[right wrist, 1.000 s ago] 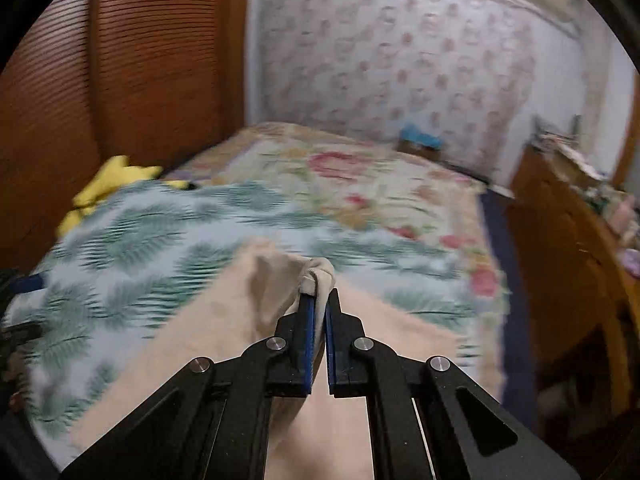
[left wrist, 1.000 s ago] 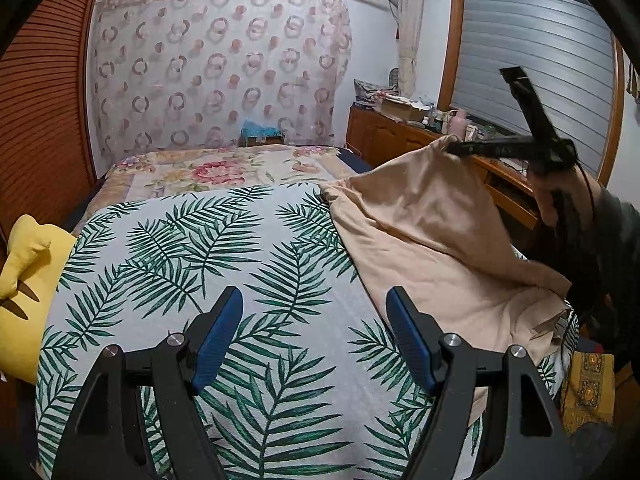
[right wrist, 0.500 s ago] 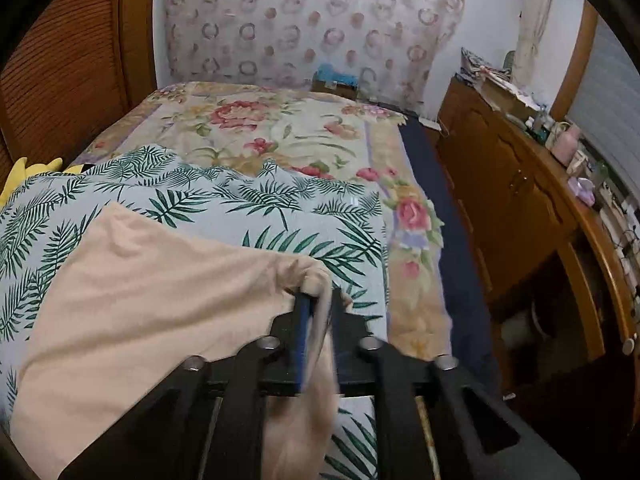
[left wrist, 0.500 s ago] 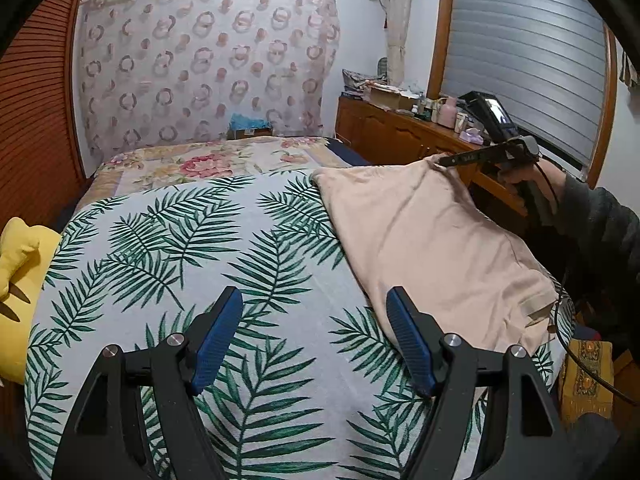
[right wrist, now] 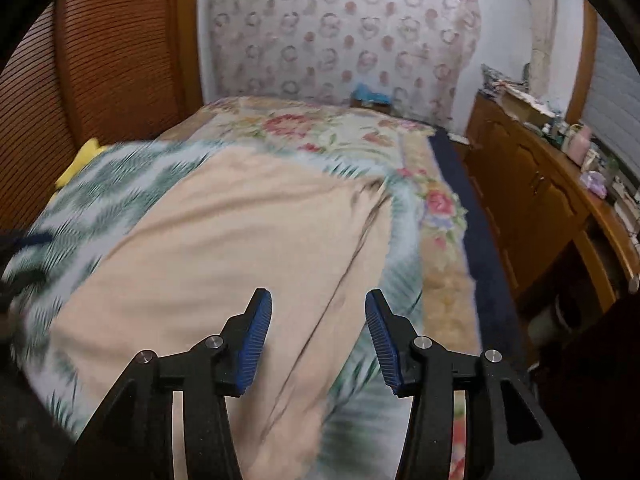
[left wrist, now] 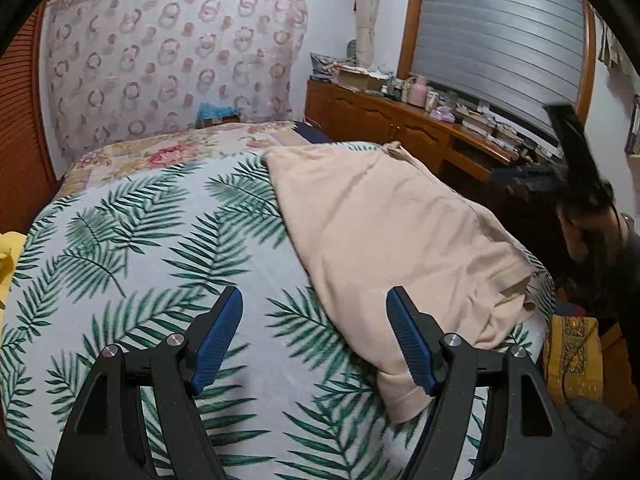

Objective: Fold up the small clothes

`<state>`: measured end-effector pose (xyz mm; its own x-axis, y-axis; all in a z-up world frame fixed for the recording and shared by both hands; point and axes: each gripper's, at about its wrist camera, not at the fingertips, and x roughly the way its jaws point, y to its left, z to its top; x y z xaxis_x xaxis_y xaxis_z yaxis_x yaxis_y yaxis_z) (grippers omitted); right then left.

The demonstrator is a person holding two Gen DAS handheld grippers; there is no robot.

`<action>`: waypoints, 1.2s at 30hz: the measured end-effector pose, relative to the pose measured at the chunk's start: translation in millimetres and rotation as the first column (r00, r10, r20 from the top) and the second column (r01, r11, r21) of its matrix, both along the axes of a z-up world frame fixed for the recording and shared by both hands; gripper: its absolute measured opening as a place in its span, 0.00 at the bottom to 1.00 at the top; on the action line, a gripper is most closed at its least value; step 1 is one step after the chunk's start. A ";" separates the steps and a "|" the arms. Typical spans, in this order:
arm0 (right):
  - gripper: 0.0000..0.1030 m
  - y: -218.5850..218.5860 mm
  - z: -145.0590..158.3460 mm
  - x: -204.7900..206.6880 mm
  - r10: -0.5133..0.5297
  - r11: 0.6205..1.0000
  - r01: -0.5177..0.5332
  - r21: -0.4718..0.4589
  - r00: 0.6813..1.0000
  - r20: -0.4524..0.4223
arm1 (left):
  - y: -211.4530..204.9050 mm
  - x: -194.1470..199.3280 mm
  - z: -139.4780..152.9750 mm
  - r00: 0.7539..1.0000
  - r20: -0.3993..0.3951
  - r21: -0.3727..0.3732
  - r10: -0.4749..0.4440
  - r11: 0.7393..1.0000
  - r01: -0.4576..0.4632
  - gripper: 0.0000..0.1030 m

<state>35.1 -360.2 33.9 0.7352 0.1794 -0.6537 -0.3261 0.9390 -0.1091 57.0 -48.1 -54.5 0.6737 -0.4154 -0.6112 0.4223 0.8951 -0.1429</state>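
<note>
- we see a beige garment point(left wrist: 392, 232) lying spread on the right half of the bed point(left wrist: 132, 240), on top of a leaf-print cover point(left wrist: 160, 216).
- our left gripper point(left wrist: 314, 334) is released, jaws wide apart, with nothing between them; its right finger is just beside the near hem of the garment.
- our right gripper point(right wrist: 316, 338) has its jaws opening and it grasps nothing; the garment lies below them in the right wrist view.
- a wooden cabinet point(left wrist: 400, 128) stands beside the bed.
</note>
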 end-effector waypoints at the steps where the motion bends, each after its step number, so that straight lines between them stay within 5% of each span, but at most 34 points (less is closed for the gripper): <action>1: 0.49 0.3 -5.5 -9.6 0.010 1.000 -0.010 0.005 1.000 -0.009 | -2.4 -0.7 -1.4 1.000 -0.007 0.002 -0.008 1.000 0.008 0.73; 12: 0.49 -13.3 -37.7 -66.0 0.065 0.997 -0.058 0.060 0.991 -0.118 | -27.4 -19.1 -11.4 0.994 -0.063 0.038 -0.089 0.995 0.091 0.73; 14: 0.40 -17.8 -39.8 -65.7 0.072 0.996 -0.064 0.061 0.989 -0.129 | -31.0 -23.2 -10.2 0.992 -0.062 0.038 -0.111 0.993 0.113 0.65; 17: 0.10 -24.7 -35.6 -73.0 0.091 0.994 -0.081 0.074 0.987 -0.133 | -35.2 -26.6 -8.5 0.989 -0.065 0.046 -0.131 0.990 0.134 0.58; 27: 0.06 -28.4 -27.9 -95.7 0.106 0.993 -0.098 0.070 0.988 -0.115 | -43.8 -27.2 -18.9 0.979 -0.126 0.083 -0.159 0.982 0.170 0.50; 33: 0.06 -12.8 -27.7 -90.4 0.092 0.994 -0.084 0.071 0.989 -0.114 | -44.7 -27.4 -25.9 0.969 -0.172 0.086 -0.177 0.977 0.194 0.37; 36: 0.07 -10.0 -21.9 -95.7 0.076 0.996 -0.071 0.057 0.992 -0.098 | -46.0 -31.4 -26.2 0.957 -0.189 0.053 -0.219 0.971 0.233 0.11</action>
<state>-60.6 -370.2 12.0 0.6500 0.2675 -0.7113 -0.4015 0.9156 -0.0226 25.6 -94.1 -80.7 0.4434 -0.4933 -0.7484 0.5880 0.7903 -0.1726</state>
